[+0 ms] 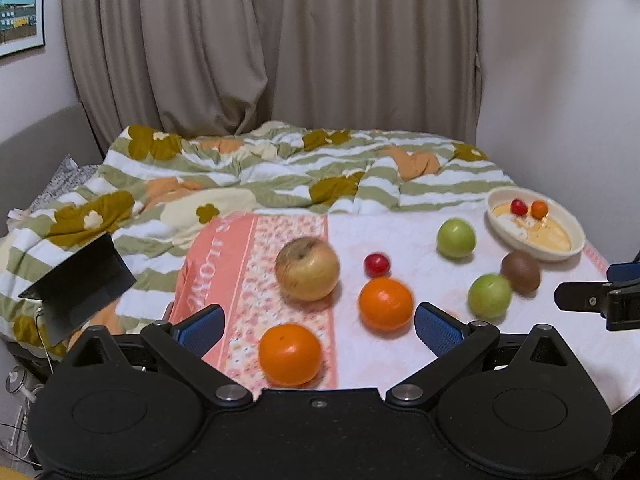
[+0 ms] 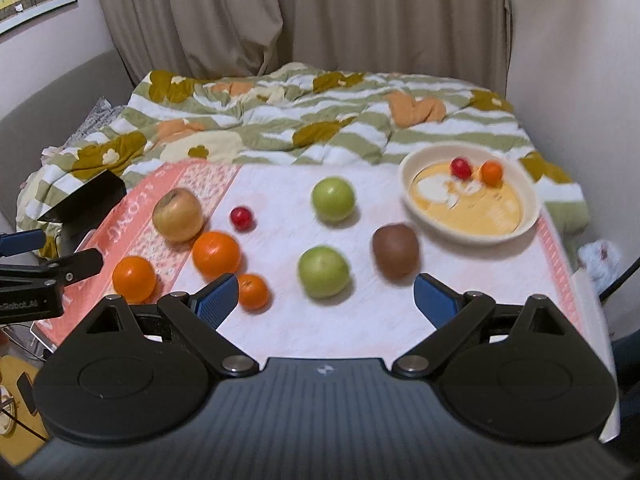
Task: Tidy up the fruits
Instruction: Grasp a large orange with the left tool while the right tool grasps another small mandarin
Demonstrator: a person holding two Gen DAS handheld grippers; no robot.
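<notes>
Left hand-held gripper (image 1: 320, 330) hangs low over the near-left edge of the tabletop (image 1: 420, 360), jaws spread wide, nothing btwn them. Right hand-held gripper (image 2: 326, 300) sits over the near-right edge, also spread wide & empty.

Nearest the left one: an orange (image 1: 290, 354) on the pink floral strip of the cloth (image 1: 256, 264), w/ a second orange (image 1: 385, 303) just beyond on the white part. In the right view a small orange (image 2: 253, 291) lies just beside that gripper's left fingertip; can't tell if touching.

Mid-tabletop: near green apple (image 2: 323, 271) straight ahead of the right gripper, brown kiwi (image 2: 396, 251) just to its right, apart in this view. A yellowish-brown apple (image 1: 307, 269) sits at the strip's edge, a small red fruit (image 1: 377, 264) near it.

Further back: second green apple (image 1: 456, 238), then the cream bowl (image 2: 528, 216) at the far-right corner, holding one small red fruit (image 2: 461, 168) & one small orange fruit (image 2: 491, 172) side by side; contact unclear.

A black box-like item (image 1: 80, 276) sits off the left edge. Behind: bed w/ striped floral duvet (image 1: 280, 164), beige curtain (image 1: 272, 40), framed picture (image 1: 20, 12) on the left wall.
</notes>
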